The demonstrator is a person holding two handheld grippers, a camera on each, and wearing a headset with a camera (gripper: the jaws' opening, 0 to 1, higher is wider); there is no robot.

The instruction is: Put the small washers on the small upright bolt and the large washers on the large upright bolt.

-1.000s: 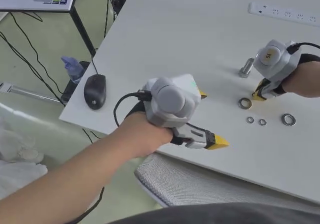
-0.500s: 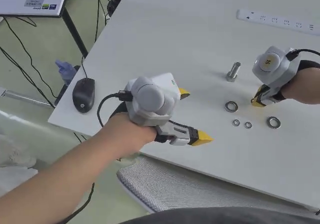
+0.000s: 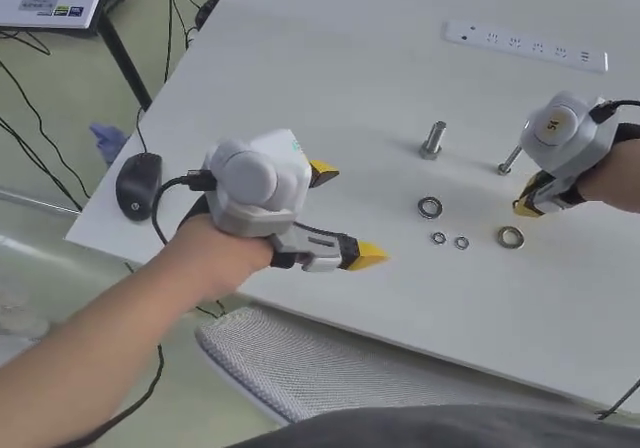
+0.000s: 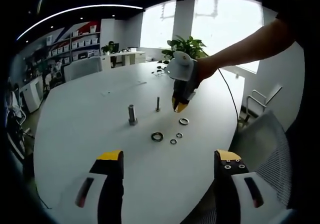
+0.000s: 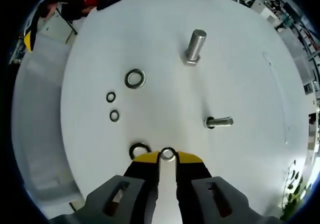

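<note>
The large bolt [image 3: 434, 139] and the thin small bolt [image 3: 509, 160] stand upright on the white table [image 3: 330, 78]. In front of them lie a large washer [image 3: 430, 207], two small washers [image 3: 438, 238] [image 3: 461, 243] and a second large washer [image 3: 510, 236]. My right gripper [image 3: 527, 206] sits just right of that washer and below the small bolt. Its jaws are shut on a small washer [image 5: 168, 155], with the small bolt [image 5: 219, 121] ahead to the right. My left gripper [image 3: 347, 215] hovers open and empty over the table's near left part, well away from the washers [image 4: 157, 136].
A white power strip [image 3: 525, 46] lies at the far side of the table. A black mouse [image 3: 134, 183] rests near the left edge. A grey chair [image 3: 300, 368] stands under the near edge. Cables run across the floor on the left.
The head camera has swung, shifting the whole scene left. My right gripper has moved right, from beside the left large washer to beside the right one, nearer the small bolt.
</note>
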